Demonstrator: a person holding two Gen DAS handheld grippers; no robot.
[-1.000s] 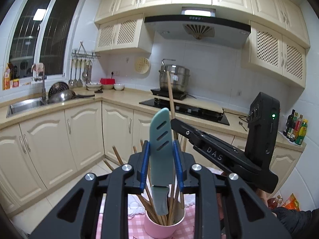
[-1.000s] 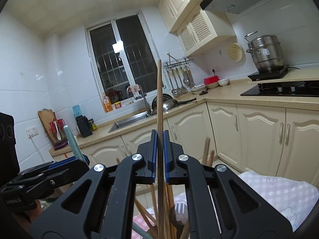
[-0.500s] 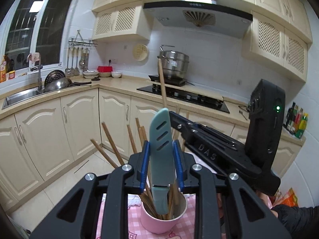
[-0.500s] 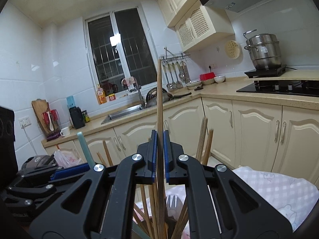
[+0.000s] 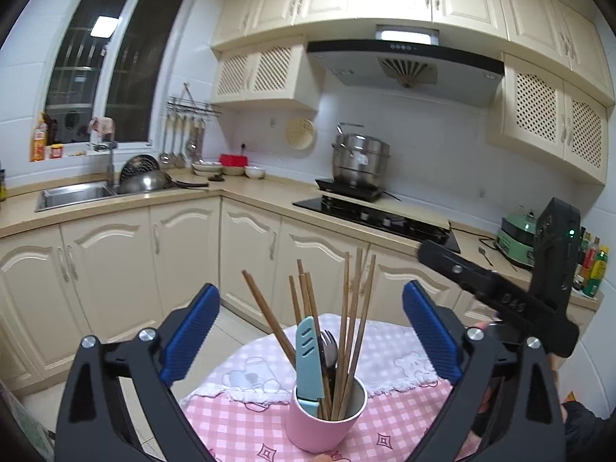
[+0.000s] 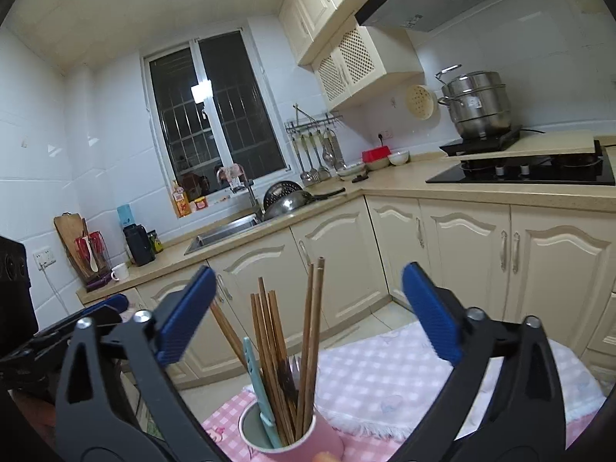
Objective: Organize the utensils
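Left wrist: pink cup (image 5: 325, 419) w/ chopsticks (image 5: 348, 331), teal knife (image 5: 309, 362).

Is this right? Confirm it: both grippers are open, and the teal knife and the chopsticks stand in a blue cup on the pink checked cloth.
One thing is wrong: the cup is pink, not blue, as the left wrist view shows. The left gripper and right gripper are open, with the teal knife and chopsticks standing in it.

Pink cup (image 5: 325, 423) is standing upright on the pink checked tablecloth (image 5: 238, 429), holding the utensils. Teal knife (image 5: 309, 362) with a slotted blade is leaning against the cup's near-left rim, blade up. Wooden chopsticks (image 5: 352, 327) are fanning out of the cup, one pair tilting well left. A metal fork (image 5: 328, 346) is poking up behind the knife, tines up.
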